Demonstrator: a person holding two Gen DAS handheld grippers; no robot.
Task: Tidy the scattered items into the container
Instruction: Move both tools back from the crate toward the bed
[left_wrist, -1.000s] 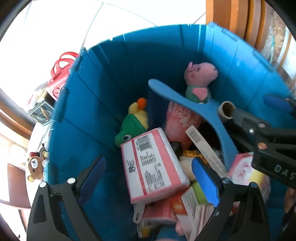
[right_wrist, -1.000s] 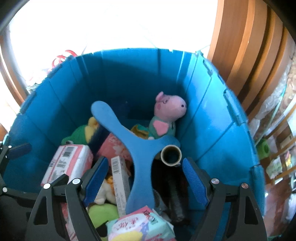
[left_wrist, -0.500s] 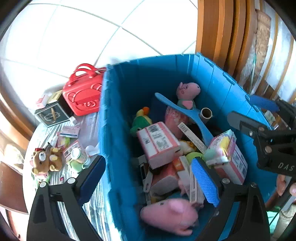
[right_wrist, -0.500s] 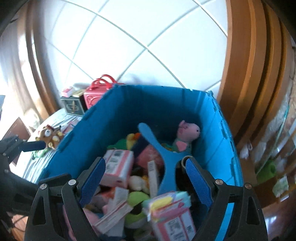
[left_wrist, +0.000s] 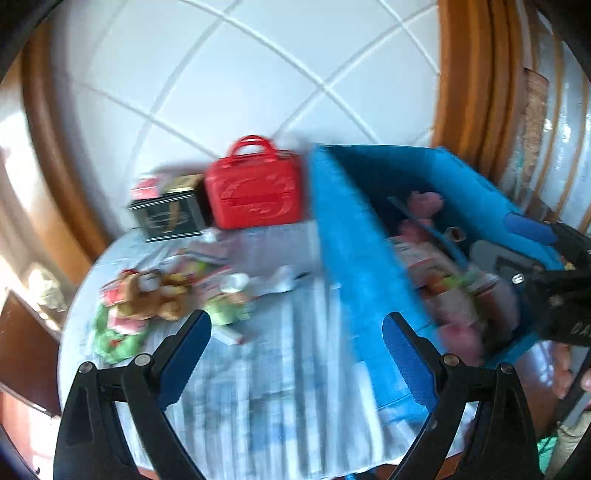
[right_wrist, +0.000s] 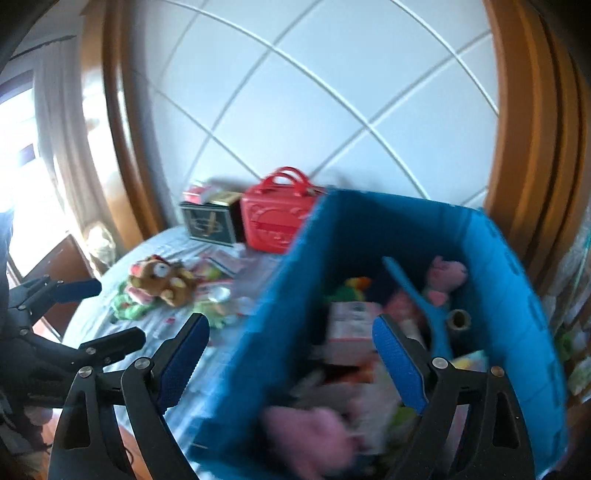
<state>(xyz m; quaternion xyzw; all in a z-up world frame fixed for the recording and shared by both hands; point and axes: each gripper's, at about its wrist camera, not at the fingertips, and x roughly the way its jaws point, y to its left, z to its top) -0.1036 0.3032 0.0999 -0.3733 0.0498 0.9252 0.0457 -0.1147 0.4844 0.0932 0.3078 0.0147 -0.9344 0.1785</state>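
Left to right in the left wrist view: your brown plush bear (left_wrist: 147, 295) sits mid-left on the blue-white striped cloth (left_wrist: 280, 369) among small packets; it's soft, light, squashy, so pinch the body, not a limb. The green plush toy (left_wrist: 227, 314) beside it looks the same. Your left gripper (left_wrist: 295, 362) gapes empty at bottom centre. The blue plastic crate (left_wrist: 351, 236) fills the right. Your right gripper (right_wrist: 291, 362) has just been opening, nothing between its jaws.

Container (left_wrist: 354, 236) right of handbag (left_wrist: 255, 192), plush bear (left_wrist: 147, 295) on table (left_wrist: 280, 387)
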